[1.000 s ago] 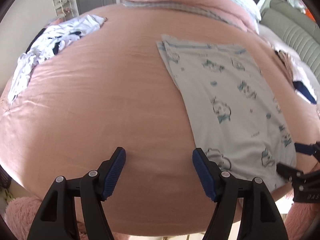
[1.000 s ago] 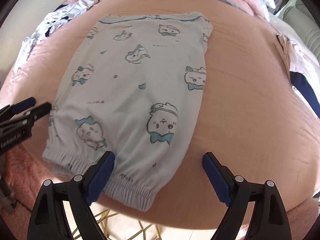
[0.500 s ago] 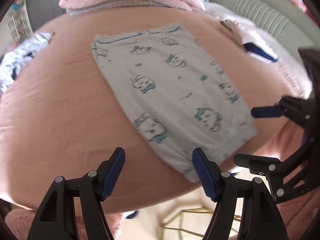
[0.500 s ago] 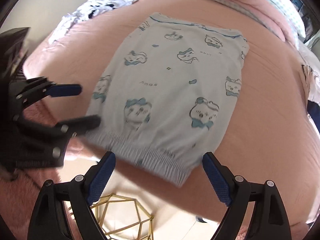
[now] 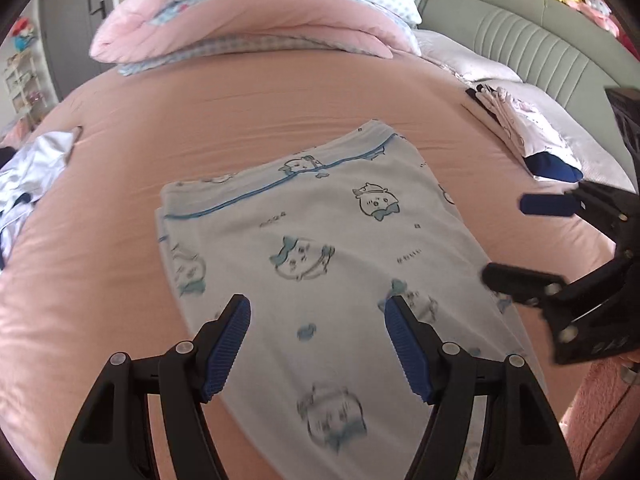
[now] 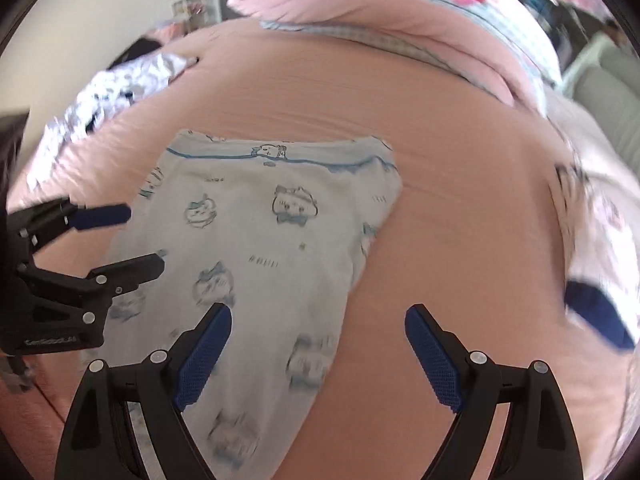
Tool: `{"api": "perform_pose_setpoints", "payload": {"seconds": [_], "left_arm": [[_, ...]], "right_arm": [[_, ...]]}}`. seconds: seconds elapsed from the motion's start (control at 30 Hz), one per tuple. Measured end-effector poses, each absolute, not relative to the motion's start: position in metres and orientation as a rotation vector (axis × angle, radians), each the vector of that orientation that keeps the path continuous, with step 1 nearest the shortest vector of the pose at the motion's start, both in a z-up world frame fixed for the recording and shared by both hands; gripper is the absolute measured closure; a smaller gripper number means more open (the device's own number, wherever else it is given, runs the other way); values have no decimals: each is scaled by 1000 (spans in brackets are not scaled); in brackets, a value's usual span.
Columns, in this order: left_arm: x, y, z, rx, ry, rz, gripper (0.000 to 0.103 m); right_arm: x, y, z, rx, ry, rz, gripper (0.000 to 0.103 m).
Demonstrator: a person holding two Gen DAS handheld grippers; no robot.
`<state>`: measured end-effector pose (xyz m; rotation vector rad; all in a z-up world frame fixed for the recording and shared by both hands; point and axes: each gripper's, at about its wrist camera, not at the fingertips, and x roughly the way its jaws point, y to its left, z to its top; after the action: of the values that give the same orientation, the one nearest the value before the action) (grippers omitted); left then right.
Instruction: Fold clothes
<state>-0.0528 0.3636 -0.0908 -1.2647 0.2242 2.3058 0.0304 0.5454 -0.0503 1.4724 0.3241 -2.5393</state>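
A pale blue garment (image 5: 320, 248) printed with cartoon animals lies flat on the pink bed sheet (image 5: 100, 280), its blue-piped waistband at the far end. My left gripper (image 5: 318, 320) hovers open over the garment's near half, with nothing between its blue pads. In the right wrist view the garment (image 6: 260, 240) lies left of centre. My right gripper (image 6: 318, 320) is open above its right edge, one finger over the cloth and the other over bare sheet. Each gripper shows in the other's view: the right gripper (image 5: 508, 240) at the garment's right side, the left gripper (image 6: 140, 240) at its left side.
A folded pink quilt (image 5: 256, 20) lies across the far end of the bed. A heap of white and black patterned clothes (image 5: 32, 168) sits far left. A stack of folded clothes with a navy piece (image 5: 532, 140) lies right, before a grey padded headboard (image 5: 540, 40).
Both grippers have swung in from the bed's near edge and now hang over the garment. The left came from bare sheet beside it. Both have stayed open.
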Motion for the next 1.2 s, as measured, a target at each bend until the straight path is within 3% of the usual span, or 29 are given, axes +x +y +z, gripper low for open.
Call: {"api": "perform_pose_setpoints", "payload": {"seconds": [0.27, 0.43, 0.53, 0.67, 0.9, 1.0, 1.2], "left_arm": [[-56, 360, -120, -1328, 411, 2127, 34], [-53, 337, -110, -1458, 537, 2025, 32], [-52, 337, -95, -1377, 501, 2088, 32], [-40, 369, -86, -1175, 399, 2016, 32], [-11, 376, -117, -1191, 607, 1768, 32], [2, 353, -115, -1224, 682, 1720, 31], [9, 327, -97, -1275, 641, 1762, 31]], "right_arm": [[-7, 553, -96, 1474, 477, -2417, 15], [-3, 611, -91, 1545, 365, -2434, 15], [13, 624, -80, 1523, 435, -2475, 15], [46, 589, -57, 1324, 354, -2334, 15], [94, 539, -93, 1213, 606, -2016, 15], [97, 560, -92, 1251, 542, -1985, 14], [92, 608, -73, 1340, 413, -2039, 15]]}}
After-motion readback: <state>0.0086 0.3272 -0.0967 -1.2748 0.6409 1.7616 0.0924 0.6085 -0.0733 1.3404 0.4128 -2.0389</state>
